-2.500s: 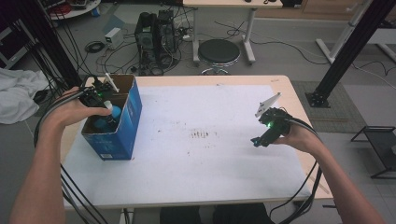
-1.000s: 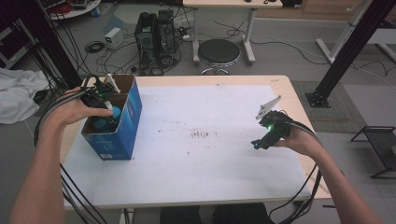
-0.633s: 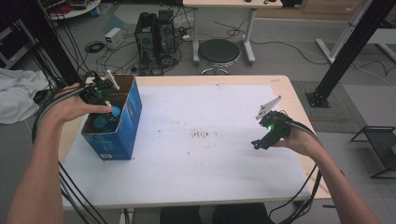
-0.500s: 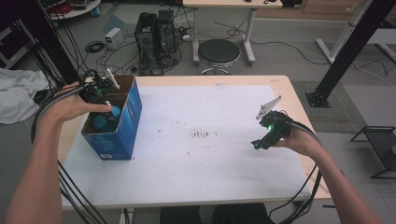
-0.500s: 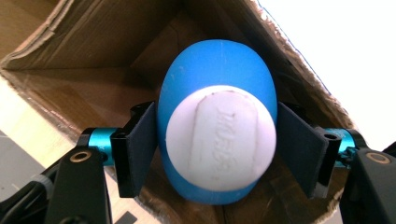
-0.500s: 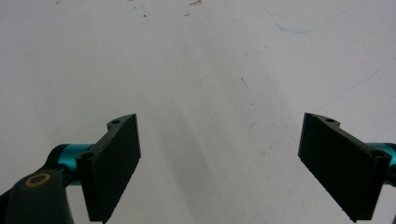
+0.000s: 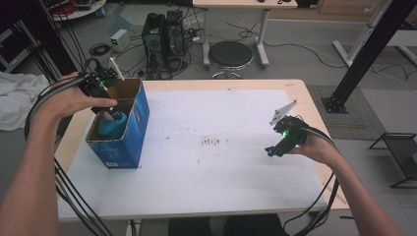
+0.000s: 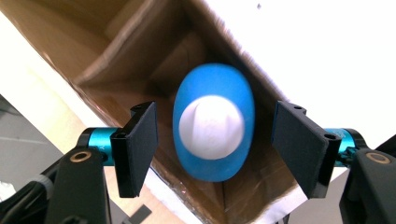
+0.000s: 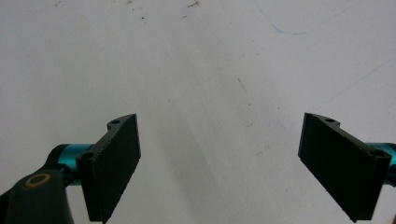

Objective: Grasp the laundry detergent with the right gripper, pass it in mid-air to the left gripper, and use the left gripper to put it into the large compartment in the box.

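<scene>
While the left gripper (image 7: pixel 110 109) hung over the open top of the blue cardboard box (image 7: pixel 129 132) at the table's left side, its jaws stood wide apart, gripping nothing. A blue bottle with a white cap (image 8: pixel 214 122) stood inside the box, between the jaws without touching them. The right gripper (image 7: pixel 272 150) hovered wide open and empty above the white table cover (image 7: pixel 206 167), well apart from the box.

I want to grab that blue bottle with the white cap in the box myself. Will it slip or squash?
The blue bottle looks like smooth, rounded plastic, so it may slip a bit between flat jaws. It probably feels stiff at the white cap. Standing inside the box, it likely won't tip until lifted out.
</scene>
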`<state>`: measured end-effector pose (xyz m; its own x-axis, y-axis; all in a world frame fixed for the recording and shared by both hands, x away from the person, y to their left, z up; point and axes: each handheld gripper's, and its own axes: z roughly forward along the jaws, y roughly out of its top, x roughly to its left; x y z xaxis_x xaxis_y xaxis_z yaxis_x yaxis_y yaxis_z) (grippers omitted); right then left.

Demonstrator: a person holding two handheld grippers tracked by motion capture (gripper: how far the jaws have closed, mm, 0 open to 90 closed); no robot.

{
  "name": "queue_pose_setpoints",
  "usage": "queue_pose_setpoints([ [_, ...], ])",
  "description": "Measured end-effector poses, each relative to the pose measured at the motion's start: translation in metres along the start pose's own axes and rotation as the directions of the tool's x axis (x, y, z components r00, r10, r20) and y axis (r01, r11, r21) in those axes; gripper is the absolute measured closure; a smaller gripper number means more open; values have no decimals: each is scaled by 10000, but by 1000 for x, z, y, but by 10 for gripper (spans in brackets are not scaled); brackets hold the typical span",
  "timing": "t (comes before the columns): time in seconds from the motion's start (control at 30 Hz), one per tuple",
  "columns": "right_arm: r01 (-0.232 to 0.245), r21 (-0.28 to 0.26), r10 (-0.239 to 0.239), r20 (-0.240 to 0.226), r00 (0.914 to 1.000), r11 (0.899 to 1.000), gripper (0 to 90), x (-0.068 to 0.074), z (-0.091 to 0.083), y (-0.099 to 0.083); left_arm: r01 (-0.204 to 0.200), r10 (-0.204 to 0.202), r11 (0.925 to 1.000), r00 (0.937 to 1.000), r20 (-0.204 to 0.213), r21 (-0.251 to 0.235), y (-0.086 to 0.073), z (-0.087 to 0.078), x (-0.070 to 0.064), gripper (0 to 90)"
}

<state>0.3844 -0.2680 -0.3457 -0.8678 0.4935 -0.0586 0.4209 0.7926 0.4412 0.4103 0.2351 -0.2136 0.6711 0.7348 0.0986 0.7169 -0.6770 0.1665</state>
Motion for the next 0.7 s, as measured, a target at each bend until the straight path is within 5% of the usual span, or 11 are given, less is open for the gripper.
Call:
queue_pose_setpoints([
  [0.27, 51, -101, -50, 112, 9999, 9999, 122, 0, -3, 2, -847, 846, 9953, 9964, -40, -463, 23, -24, -21, 319],
  [0.43, 72, -142, -70, 143, 9999, 9999, 122, 1, -2, 3, -1567, 1573, 9858, 9875, 42, -607, 44, -30, -45, 319],
  [0.53, 39, -117, -37, 124, 9999, 9999, 122, 2, -2, 4, -2160, 2176, 9738, 9759, 150, -712, 59, -29, -59, 319],
  [0.7, 132, -86, -131, 176, 9998, 9999, 121, 2, -3, 6, -2452, 2485, 9668, 9677, 416, -721, 83, -14, -77, 292],
])
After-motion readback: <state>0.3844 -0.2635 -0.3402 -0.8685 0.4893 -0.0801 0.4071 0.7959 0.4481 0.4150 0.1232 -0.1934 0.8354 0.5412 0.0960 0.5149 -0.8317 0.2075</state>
